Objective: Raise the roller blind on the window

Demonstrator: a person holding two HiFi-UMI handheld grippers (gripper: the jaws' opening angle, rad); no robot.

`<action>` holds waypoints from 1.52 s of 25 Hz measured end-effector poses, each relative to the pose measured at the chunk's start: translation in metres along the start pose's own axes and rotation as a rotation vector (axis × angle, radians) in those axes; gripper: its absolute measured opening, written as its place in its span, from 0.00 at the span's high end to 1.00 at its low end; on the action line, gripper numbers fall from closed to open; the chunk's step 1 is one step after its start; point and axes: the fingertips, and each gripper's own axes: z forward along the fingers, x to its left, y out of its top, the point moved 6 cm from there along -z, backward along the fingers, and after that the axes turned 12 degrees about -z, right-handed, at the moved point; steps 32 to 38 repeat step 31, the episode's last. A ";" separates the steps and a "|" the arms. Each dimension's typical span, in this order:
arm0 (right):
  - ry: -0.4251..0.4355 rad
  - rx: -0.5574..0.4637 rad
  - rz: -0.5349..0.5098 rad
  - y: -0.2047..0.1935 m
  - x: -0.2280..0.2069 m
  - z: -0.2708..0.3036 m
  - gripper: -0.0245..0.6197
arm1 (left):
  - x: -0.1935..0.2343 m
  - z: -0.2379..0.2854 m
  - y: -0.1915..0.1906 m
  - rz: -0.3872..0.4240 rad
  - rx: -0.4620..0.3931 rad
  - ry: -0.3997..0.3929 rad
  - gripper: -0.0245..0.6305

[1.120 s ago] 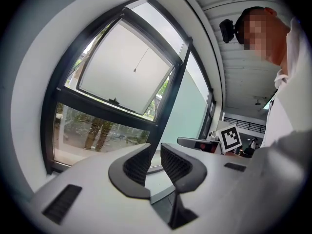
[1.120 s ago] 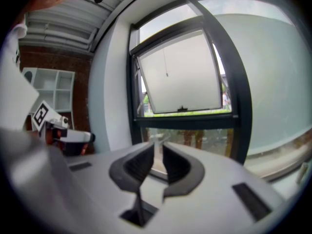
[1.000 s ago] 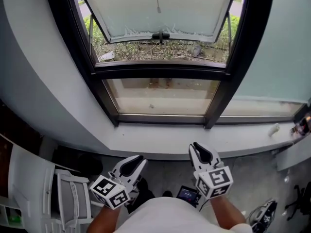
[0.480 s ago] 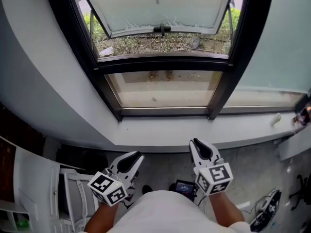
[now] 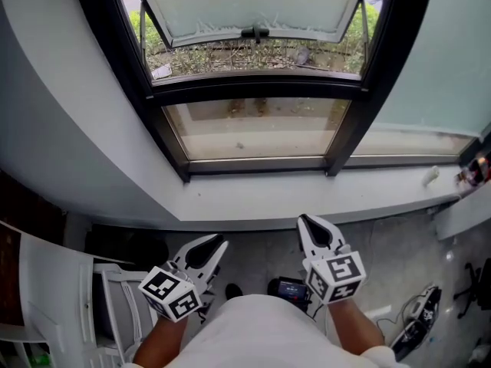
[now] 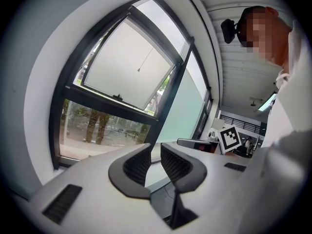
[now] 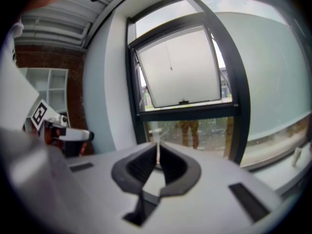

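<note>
Head view, near to far: left gripper (image 5: pixel 219 244) at the waist, jaws apart, empty. Right gripper (image 5: pixel 305 222) beside it, jaws just closed to a slit on nothing. Beyond the sill (image 5: pixel 307 198), the blind's cord (image 7: pixel 169 55) hangs before the tilted upper pane (image 5: pixel 230 6), well apart from both, ungripped.

My window frame (image 5: pixel 253 90) looks matt black metal; sill (image 5: pixel 307 198) smooth painted white; left pads (image 6: pixel 136 165) ribbed (rubbery-looking) black.

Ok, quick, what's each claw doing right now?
Left grey claw: open, empty.
Right grey claw: just been closing, now almost shut, nothing between.
</note>
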 end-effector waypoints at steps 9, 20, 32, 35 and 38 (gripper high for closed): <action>0.015 0.045 -0.042 -0.002 0.012 -0.005 0.93 | -0.004 -0.002 -0.006 -0.017 0.003 -0.028 0.84; 0.018 0.057 -0.086 0.002 0.015 -0.006 0.93 | -0.008 0.003 -0.007 -0.012 0.019 -0.051 0.84; 0.012 0.034 -0.110 0.012 0.014 0.007 0.93 | -0.002 0.005 0.002 0.002 -0.002 -0.054 0.84; 0.012 0.034 -0.110 0.012 0.014 0.007 0.93 | -0.002 0.005 0.002 0.002 -0.002 -0.054 0.84; 0.012 0.034 -0.110 0.012 0.014 0.007 0.93 | -0.002 0.005 0.002 0.002 -0.002 -0.054 0.84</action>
